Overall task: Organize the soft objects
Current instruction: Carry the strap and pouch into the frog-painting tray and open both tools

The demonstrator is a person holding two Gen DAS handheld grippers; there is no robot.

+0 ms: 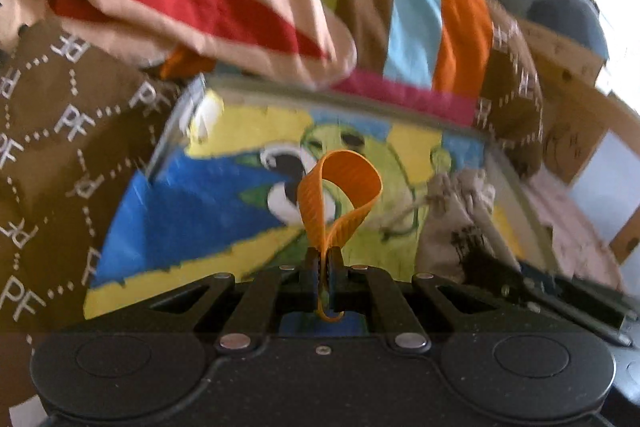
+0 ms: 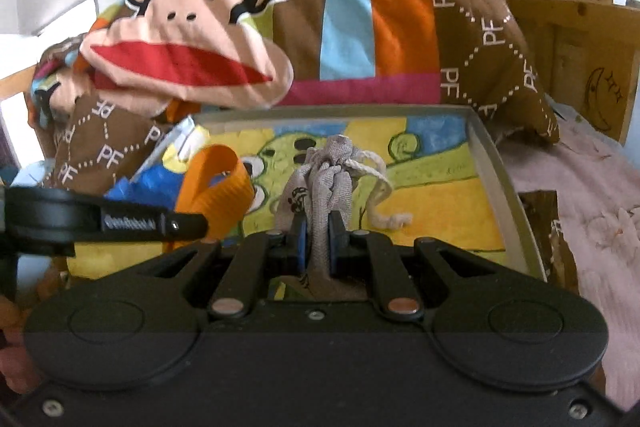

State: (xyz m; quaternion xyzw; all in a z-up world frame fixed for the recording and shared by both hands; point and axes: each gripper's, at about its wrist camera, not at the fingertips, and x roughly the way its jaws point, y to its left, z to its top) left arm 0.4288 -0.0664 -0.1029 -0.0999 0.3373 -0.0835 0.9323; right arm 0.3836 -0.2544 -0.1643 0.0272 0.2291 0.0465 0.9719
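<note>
Left gripper (image 1: 325, 259) clamped on orange ribbon loop (image 1: 340, 187), right gripper (image 2: 318, 239) on grey drawstring pouch (image 2: 328, 179); both soft items carried over painted tray (image 2: 516, 203), probably for depositing there.

In the right wrist view a tray (image 2: 500, 163) fills the centre of the frame, a folded quilt (image 2: 360, 27) lying behind it across the top. A ribbon loop (image 2: 216, 183) hangs left of centre, a drawstring pouch (image 2: 328, 175) just right of it, both before the tray.
</note>
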